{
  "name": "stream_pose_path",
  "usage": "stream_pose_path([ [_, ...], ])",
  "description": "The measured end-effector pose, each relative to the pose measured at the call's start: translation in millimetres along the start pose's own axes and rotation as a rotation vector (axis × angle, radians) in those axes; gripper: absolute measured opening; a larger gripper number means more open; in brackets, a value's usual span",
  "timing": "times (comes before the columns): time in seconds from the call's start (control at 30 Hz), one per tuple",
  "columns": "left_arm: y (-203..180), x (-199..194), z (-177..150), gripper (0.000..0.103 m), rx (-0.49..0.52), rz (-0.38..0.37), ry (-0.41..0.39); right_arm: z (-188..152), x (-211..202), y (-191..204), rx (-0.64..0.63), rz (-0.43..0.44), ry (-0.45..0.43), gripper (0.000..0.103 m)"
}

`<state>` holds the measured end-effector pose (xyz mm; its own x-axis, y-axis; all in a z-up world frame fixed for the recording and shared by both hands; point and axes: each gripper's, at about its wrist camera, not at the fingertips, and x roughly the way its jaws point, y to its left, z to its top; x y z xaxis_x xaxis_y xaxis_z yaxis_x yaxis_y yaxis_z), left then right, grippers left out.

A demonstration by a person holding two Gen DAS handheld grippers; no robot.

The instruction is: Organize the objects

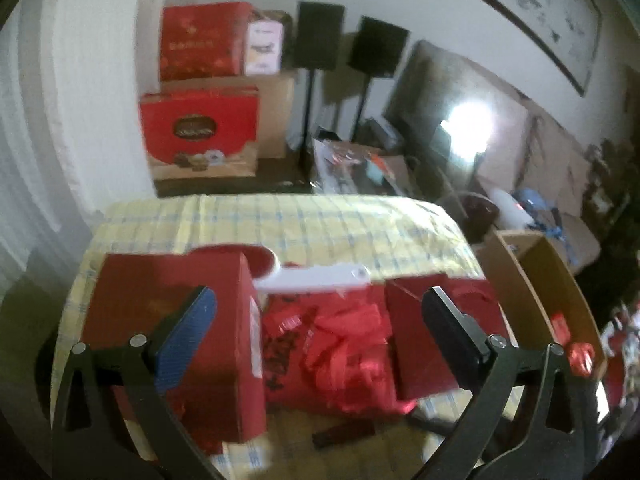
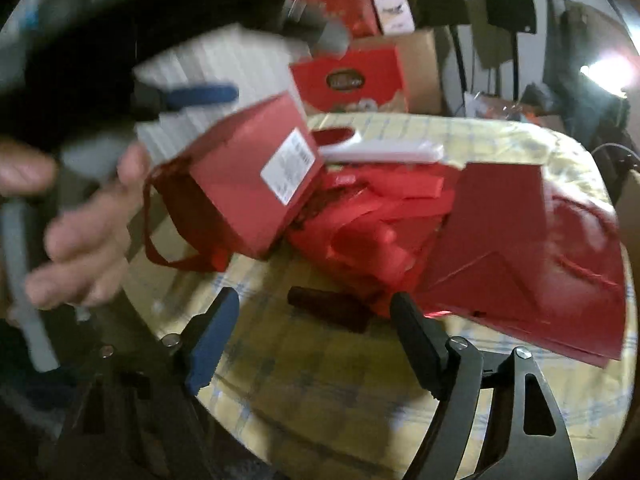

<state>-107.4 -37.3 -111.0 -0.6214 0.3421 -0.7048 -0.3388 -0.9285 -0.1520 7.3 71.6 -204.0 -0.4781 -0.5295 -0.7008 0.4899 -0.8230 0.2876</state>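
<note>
Lying between the gaping left tool (image 1: 320, 332) and right tool (image 2: 314, 328): red bag (image 2: 240, 184), its contents unseen.

Nothing can be read: the print on the white sticker (image 2: 289, 171) of the red paper bag (image 2: 244, 184) and the oval emblem on the red gift box (image 1: 199, 130) is blurred.

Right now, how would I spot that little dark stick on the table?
Find the round table with its yellow checked cloth. At the near edge of the red paper pile lies the dark brown stick, flat on bare cloth, the only dark thing among the reds.
</note>
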Motion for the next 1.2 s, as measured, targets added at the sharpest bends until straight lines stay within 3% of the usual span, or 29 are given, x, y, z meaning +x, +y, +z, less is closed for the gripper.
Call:
stream_pose_path([
  [0.07,-0.4,4.6,1.8,0.103,0.001,0.022,0.006,0.4,13.9,1.5,0.006,-0.044,0.04,0.08],
  [0.13,0.5,9.0,0.0,0.103,0.015,0.056,-0.007,0.1,26.5,1.9,0.034,-0.146,0.073,0.078],
  [0.23,5.7,12.6,-6.4,0.103,0.036,0.064,-0.029,-4.7,29.9,10.1,0.062,-0.213,0.049,0.082],
  [0.4,22.1,19.2,-18.1,0.103,0.057,0.101,-0.029,-15.8,38.7,33.9,0.108,-0.286,0.052,0.086],
  [0.5,30.9,21.3,-22.9,0.103,0.091,0.171,-0.025,-17.0,43.2,42.6,0.116,-0.348,0.048,0.089],
  [0.57,41.9,22.2,-22.5,0.102,0.072,0.204,-0.009,-15.0,46.4,42.6,0.117,-0.374,0.047,0.09],
  [0.67,58.5,16.2,-23.3,0.102,0.016,0.181,-0.001,-6.6,54.6,37.7,0.128,-0.405,0.038,0.091],
  [0.73,64.7,11.5,-23.3,0.102,-0.016,0.153,0.001,-3.0,59.9,37.8,0.107,-0.442,0.033,0.08],
  [0.77,66.2,9.2,-23.4,0.102,-0.025,0.139,0.0,-3.2,59.9,38.0,0.093,-0.464,0.031,0.067],
  [0.8,66.9,5.8,-23.2,0.102,-0.033,0.127,-0.004,-3.7,58.7,38.0,0.083,-0.474,0.022,0.061],
  [0.93,61.8,-9.3,-22.2,0.1,-0.032,0.098,-0.052,-5.2,56.2,36.0,0.06,-0.47,0.02,0.061],
  [1.1,50.9,-30.7,-19.6,0.1,-0.033,0.036,-0.105,-21.5,30.5,36.0,0.079,-0.394,0.01,0.061],
  [1.17,46.8,-42.7,-18.9,0.096,0.018,0.034,-0.183,-26.2,9.6,30.0,0.111,-0.354,-0.011,0.061],
  [1.2,45.3,-46.1,-17.4,0.096,0.04,0.068,-0.213,-26.6,-6.1,23.0,0.145,-0.338,-0.022,0.061],
])
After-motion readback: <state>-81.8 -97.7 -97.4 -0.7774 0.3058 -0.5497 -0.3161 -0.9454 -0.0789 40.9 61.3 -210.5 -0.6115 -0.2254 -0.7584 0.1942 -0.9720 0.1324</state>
